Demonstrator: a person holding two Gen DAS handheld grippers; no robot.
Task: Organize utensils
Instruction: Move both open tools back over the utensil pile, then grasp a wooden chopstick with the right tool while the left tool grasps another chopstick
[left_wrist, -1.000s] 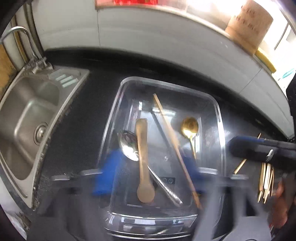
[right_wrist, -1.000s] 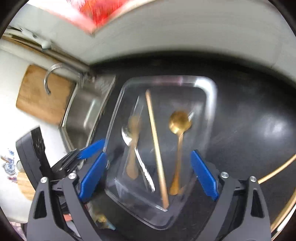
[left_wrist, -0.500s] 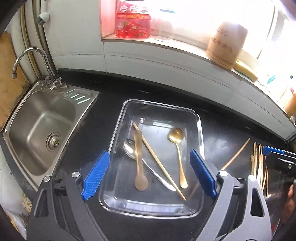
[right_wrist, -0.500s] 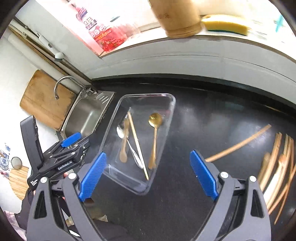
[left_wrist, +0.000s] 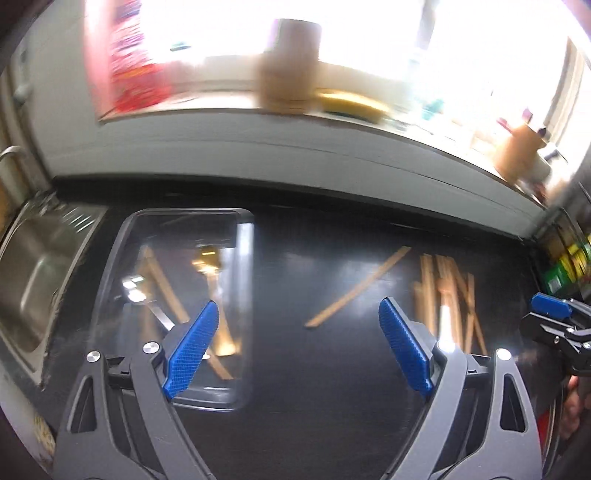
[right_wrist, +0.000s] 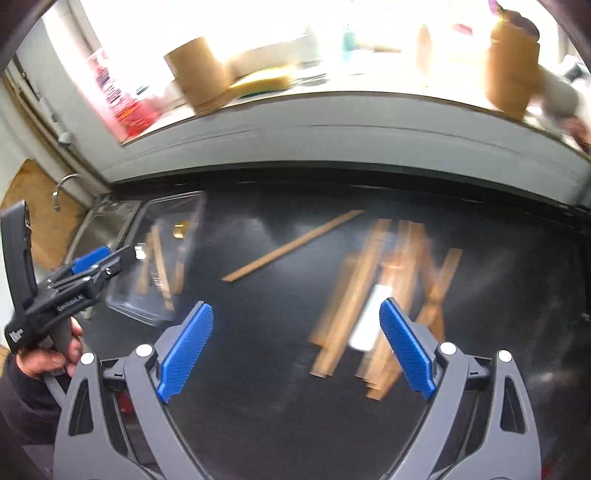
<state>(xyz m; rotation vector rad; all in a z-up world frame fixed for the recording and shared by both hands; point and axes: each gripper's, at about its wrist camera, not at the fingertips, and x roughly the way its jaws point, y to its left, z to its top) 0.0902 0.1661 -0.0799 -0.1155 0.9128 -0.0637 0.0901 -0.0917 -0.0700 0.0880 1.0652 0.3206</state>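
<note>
The left tool (left_wrist: 297, 349) has its blue pads (left_wrist: 190, 350) spread wide with nothing between them, only bare black table (left_wrist: 314, 387) below. The right tool (right_wrist: 295, 349) is likewise wide open and empty.

Taking the clear tray (left_wrist: 243, 295) as landmark: the left tool hangs over the table just past the tray's right rim, its left pad overlapping the tray's near right corner in the left wrist view. Inside the tray lie several utensils, blurred: a gold spoon (left_wrist: 208, 258), a wooden stick (left_wrist: 162, 280) and a silver spoon (left_wrist: 147, 299). To the tray's left is a steel sink (left_wrist: 29, 280), touching the table edge.

Right of the tray, well apart from it, a single wooden stick (left_wrist: 356, 288) lies slanted on the table. Farther right still is a loose pile of wooden utensils (right_wrist: 388, 295), crossing one another, too blurred to tell apart. The right tool hovers above the near end of that pile, its right pad over the pile's edge. A person's hand (right_wrist: 51, 354) grips the left tool's handle, seen in the right wrist view on the tray's near side.
</note>
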